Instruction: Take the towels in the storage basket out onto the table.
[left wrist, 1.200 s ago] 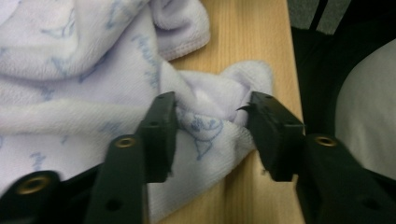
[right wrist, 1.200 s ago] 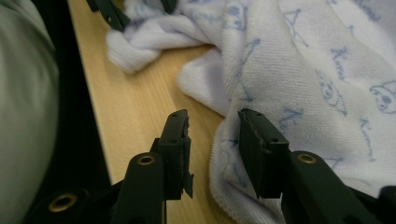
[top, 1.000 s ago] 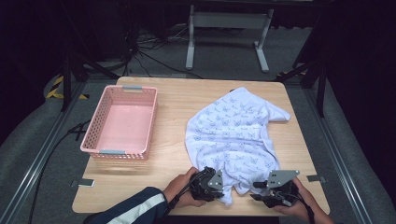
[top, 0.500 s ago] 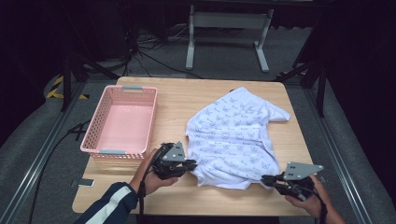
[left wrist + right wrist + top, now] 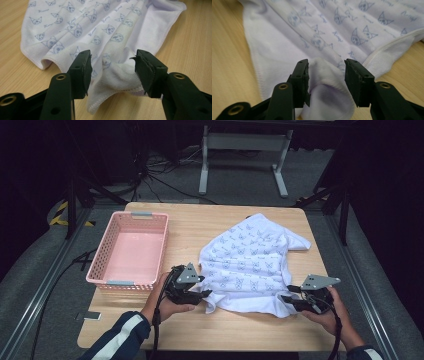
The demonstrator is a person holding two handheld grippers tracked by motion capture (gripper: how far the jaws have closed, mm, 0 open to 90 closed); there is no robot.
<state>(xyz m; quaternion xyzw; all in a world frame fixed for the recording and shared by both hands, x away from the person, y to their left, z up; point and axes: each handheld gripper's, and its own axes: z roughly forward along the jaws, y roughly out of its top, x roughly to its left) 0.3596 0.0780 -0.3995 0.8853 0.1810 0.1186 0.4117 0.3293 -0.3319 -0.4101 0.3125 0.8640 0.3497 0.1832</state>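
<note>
The left gripper (image 5: 202, 294) has just been opening; its jaws stand spread, with a bunched hem fold of the white shirt (image 5: 252, 265) between them, unpinched. The right gripper (image 5: 286, 298) has likewise just been opening; its jaws are spread around a raised fold at the shirt's opposite lower corner.

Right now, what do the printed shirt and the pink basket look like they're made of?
The shirt looks like soft, matte cotton knit: it folds limply, with stitched hems and a fuzzy inside face. The pink basket looks like moulded plastic with a slight sheen, judging by its regular lattice walls and rigid rim.
</note>
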